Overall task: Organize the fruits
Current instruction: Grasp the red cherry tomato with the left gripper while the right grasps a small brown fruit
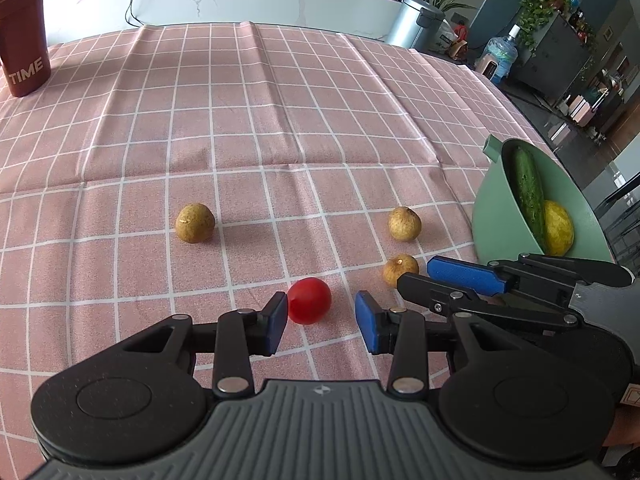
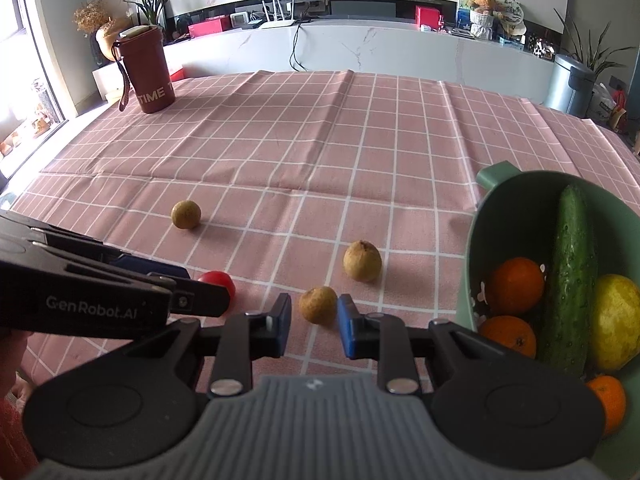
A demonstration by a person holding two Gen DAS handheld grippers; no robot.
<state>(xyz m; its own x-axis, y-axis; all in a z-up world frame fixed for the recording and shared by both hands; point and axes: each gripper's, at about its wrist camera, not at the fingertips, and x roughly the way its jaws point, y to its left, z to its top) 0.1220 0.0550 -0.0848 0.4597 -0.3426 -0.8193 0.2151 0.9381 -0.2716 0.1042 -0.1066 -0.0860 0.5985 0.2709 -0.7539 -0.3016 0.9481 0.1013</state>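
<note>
A red cherry tomato (image 1: pixel 309 300) lies on the pink checked cloth between my left gripper's (image 1: pixel 322 322) open fingertips, against the left pad. Three brown longans lie on the cloth: one far left (image 1: pixel 195 223), one right (image 1: pixel 404 223), one nearer (image 1: pixel 400 269). My right gripper (image 2: pixel 313 322) is open around that nearer longan (image 2: pixel 318 305), which lies between its blue pads. It shows in the left wrist view too (image 1: pixel 440 280). A green bowl (image 2: pixel 476 236) at the right holds a cucumber (image 2: pixel 572 276), a lemon (image 2: pixel 616 320) and oranges (image 2: pixel 516 286).
A maroon "TIME" cup (image 2: pixel 146 72) stands at the table's far left corner. The table's right edge runs just past the bowl (image 1: pixel 486 216). A white counter lies beyond the far edge. The left gripper's body (image 2: pixel 100 300) sits close to the right gripper's left side.
</note>
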